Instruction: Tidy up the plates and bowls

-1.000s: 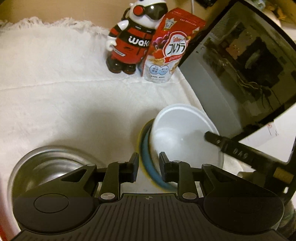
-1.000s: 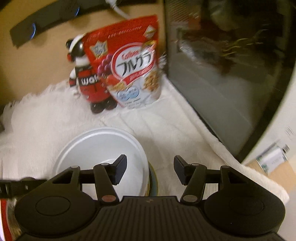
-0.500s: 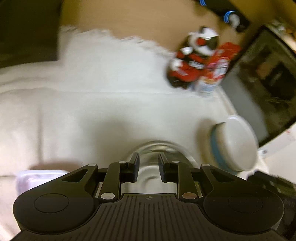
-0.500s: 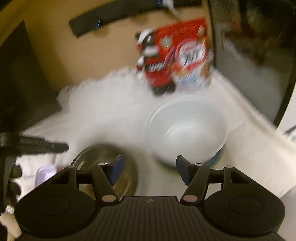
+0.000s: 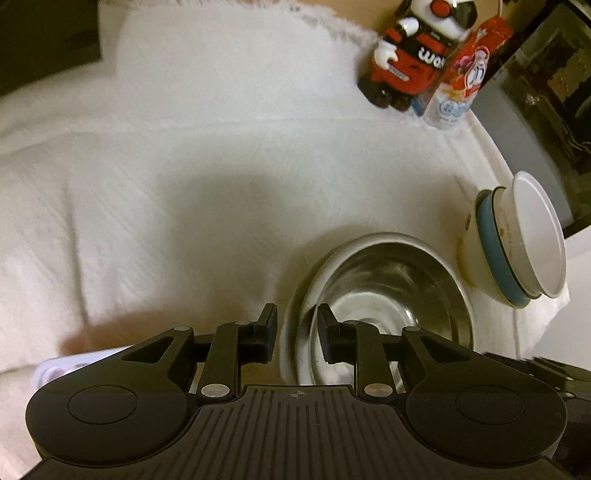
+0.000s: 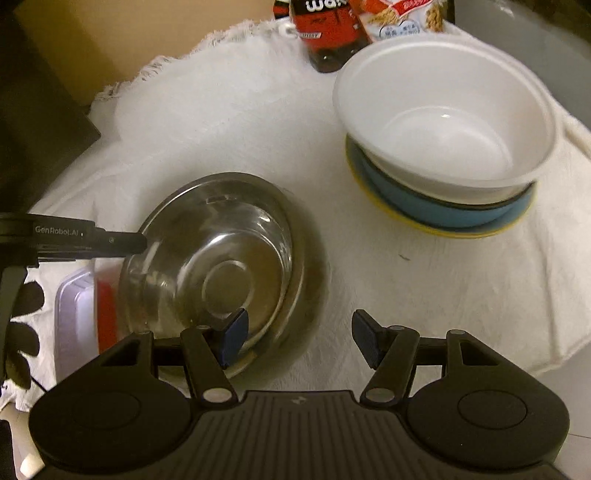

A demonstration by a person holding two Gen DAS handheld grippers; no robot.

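Both tongs have swung off the white bowl [image 6: 447,122] stack onto the steel bowl [image 5: 388,295]. Left tongs [image 5: 293,332], barely apart and just widening, straddle its near rim; pinch squarely. Right tongs [image 6: 299,338] half open, empty, beside it. Tub [image 6: 74,314] crowds left; toy [image 5: 413,55] sits far behind.

The toy figure [image 6: 325,33] and cereal bag [image 6: 402,18] are cut off by the top edge in the right wrist view. The lidded plastic box [image 6: 74,317] near the steel bowl [image 6: 221,266] is largely hidden behind the hand-held gripper body; its contents cannot be told. The plates [image 6: 443,218] under the white bowl [image 6: 443,118] show only their rims.
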